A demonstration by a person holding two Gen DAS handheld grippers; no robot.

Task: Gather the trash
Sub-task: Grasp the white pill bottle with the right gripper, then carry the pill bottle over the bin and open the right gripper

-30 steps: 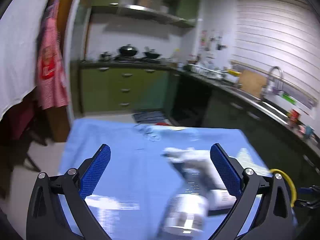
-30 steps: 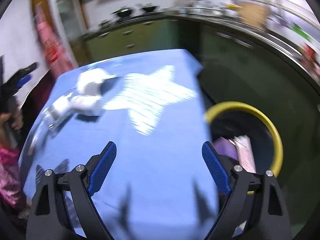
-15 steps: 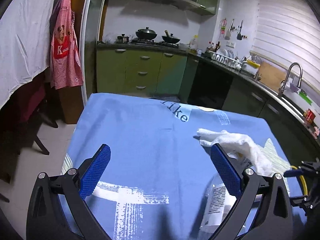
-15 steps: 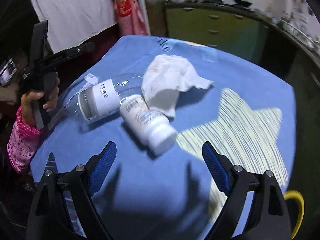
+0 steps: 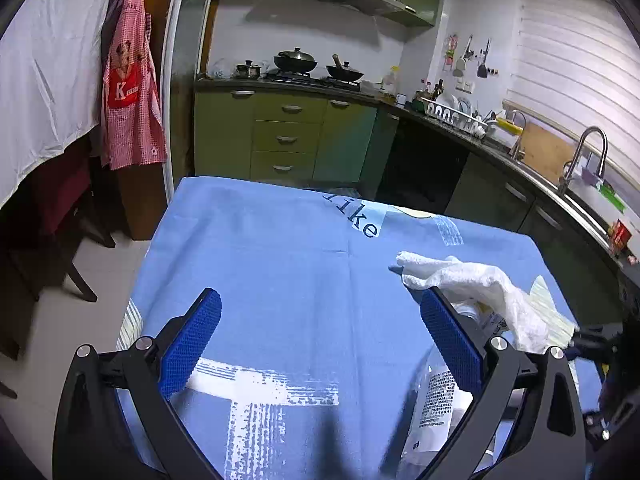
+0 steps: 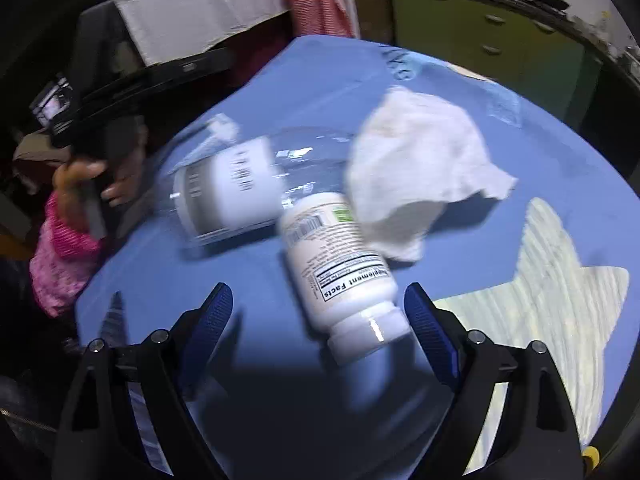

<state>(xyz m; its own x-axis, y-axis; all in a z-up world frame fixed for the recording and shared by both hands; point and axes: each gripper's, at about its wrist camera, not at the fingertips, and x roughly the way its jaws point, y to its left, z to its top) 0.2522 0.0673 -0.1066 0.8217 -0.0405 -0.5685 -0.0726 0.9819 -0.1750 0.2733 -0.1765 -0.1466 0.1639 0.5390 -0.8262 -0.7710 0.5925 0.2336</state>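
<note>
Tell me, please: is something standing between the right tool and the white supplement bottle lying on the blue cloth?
Nothing visible does. The right tool is open, and the white supplement bottle lies on its side with its cap end already between the fingers. The crumpled white tissue and the clear plastic bottle lie beyond it.
</note>
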